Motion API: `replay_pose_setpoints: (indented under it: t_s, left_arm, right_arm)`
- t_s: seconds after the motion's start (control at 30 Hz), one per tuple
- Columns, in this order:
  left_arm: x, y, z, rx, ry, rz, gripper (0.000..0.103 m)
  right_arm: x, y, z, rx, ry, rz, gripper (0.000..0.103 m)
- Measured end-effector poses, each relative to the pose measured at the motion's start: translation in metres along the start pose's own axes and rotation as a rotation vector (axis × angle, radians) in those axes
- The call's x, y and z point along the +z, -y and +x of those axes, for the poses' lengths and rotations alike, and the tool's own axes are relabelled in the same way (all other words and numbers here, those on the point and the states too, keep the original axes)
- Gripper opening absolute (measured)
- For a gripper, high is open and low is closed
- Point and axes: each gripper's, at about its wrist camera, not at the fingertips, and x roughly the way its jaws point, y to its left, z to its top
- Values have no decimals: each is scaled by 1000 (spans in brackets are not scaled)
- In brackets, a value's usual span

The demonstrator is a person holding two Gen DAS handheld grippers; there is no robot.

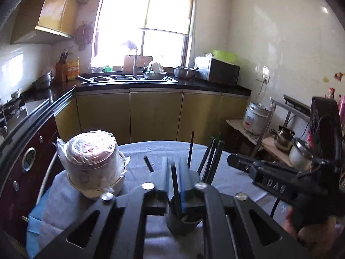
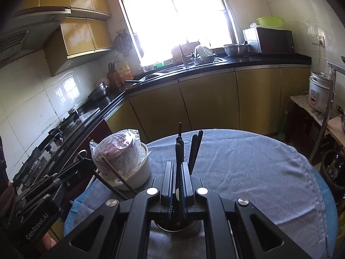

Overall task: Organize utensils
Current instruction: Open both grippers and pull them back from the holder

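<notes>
Directly below the tips of the left hand-held gripper (image 1: 175, 172) stood a dark round utensil cup (image 1: 184, 220) on the round table covered with a grey-blue cloth (image 2: 248, 172). The left jaws stood slightly apart with one thin black chopstick (image 1: 175, 185) between them, its lower end inside the cup; whether the pads pressed on it could not be told through the blur. To the right of that gripper, several more black chopsticks (image 1: 210, 164) leaned out of the cup, and the right hand-held gripper (image 2: 177, 172) was clenched on a bundle of them above the cup's mouth.

Left of both grippers, a white pot wrapped in clear plastic (image 1: 94, 161) sat near the table's left edge, close to the left gripper's outer arm. Right of the right gripper, the cloth lay bare out to the table's curved rim. Ahead of the grippers, the far table edge fell off toward yellow cabinet doors (image 1: 156, 114) across a gap of floor.
</notes>
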Motion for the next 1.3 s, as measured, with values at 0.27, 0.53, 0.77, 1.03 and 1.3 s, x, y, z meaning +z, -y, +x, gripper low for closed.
replay_pose_setpoints:
  t_s: [0.27,0.53,0.77,1.03,1.3]
  left_arm:
    - [-27,-6,-54,20,23,-10,71]
    - [-86,-3,-89,172,-130,-16,74]
    - [-133,5,-119,300,-215,-15,74]
    - [-165,13,-146,316,-244,-20,74]
    - [-201,11,-156,323,-319,-38,75]
  right_arm:
    - [-20,12,-37,20,6,54,12]
    - [-75,25,-72,6,-58,93,13]
    - [-129,26,-97,1,-132,92,13]
    - [-191,13,-121,16,-198,81,13]
    - [-245,21,-133,17,-279,107,13]
